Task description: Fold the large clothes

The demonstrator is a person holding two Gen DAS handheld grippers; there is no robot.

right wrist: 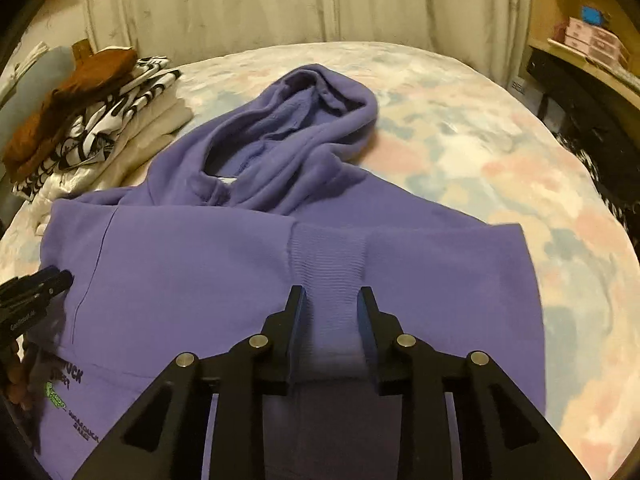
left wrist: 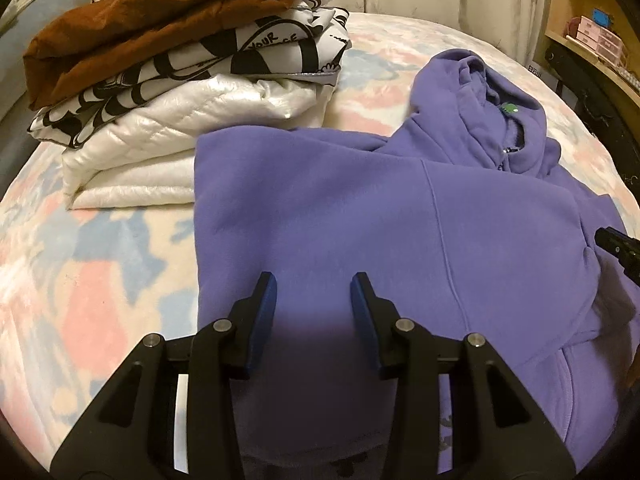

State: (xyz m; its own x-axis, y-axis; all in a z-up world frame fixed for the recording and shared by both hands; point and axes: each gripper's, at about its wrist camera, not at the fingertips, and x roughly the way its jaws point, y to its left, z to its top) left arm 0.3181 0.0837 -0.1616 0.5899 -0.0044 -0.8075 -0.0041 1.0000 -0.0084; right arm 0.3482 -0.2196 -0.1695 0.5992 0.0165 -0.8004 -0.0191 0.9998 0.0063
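Observation:
A purple hoodie (left wrist: pixel 360 216) lies on the bed with its sleeves folded across the body and its hood (right wrist: pixel 296 128) pointing to the far side. My left gripper (left wrist: pixel 313 292) is open and empty, just above the hoodie's left part. My right gripper (right wrist: pixel 331 304) stands with its jaws around the ribbed purple cuff (right wrist: pixel 328 276) of a sleeve; the cuff fills the gap between the pads. The right gripper's tip shows at the right edge of the left wrist view (left wrist: pixel 616 244), and the left one shows at the left edge of the right wrist view (right wrist: pixel 40 292).
A stack of folded clothes sits at the far left: a brown garment (left wrist: pixel 160 12) on a black-and-white one (left wrist: pixel 224 64) on a white padded jacket (left wrist: pixel 168 140). The bed cover (left wrist: pixel 100 264) is pastel patterned. Curtains (right wrist: pixel 280 0) hang behind; a wooden shelf (right wrist: pixel 592 40) stands at the right.

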